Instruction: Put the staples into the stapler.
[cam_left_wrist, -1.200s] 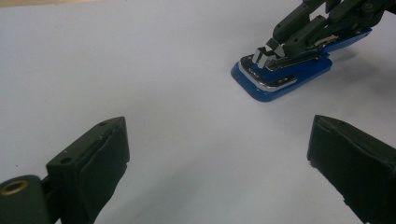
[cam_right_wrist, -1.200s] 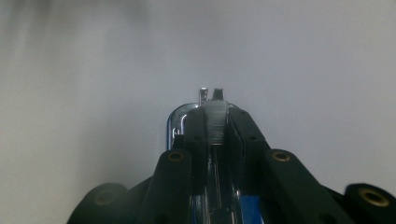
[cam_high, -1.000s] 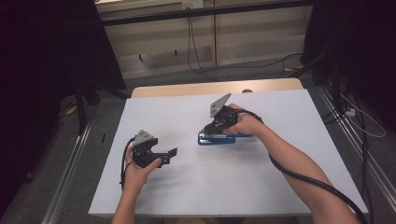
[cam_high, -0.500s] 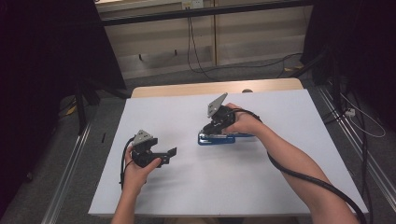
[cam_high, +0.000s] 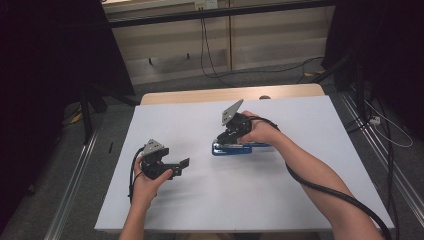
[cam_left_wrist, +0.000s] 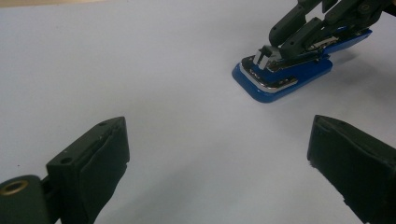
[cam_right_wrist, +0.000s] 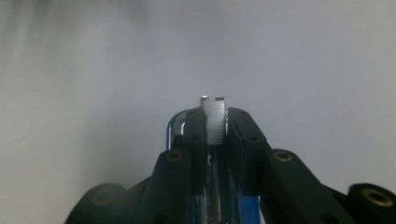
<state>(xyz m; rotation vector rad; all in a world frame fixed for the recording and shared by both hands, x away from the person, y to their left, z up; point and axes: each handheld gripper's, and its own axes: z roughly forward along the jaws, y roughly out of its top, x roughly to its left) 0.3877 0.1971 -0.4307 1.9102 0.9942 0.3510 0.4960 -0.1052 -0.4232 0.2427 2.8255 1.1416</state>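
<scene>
Loading staples into the stapler, by the look of it. Lies flat on the table, just right of the middle, top swung open, nose towards the left gripper.

Right gripper: clenched on the silver strip of staples, pads flat against its two sides, tip of the strip poking out just past them, right over the open channel at the nose end. Left gripper: released, jaws wide, nothing between them, hovering low and well apart from the stapler.

To do it well:
- Keep the strip in line with the channel; any skew likely jams it on the rails.
- Lower level, legs down, until seated along the rails before letting go.
- Hold with a light pinch only; a hard squeeze risks snapping the strip.
- Release slowly, then lift straight up so the pads do not drag the staples back out.
- Bring the left gripper in to pin the blue base if it starts to slide or tip.
</scene>
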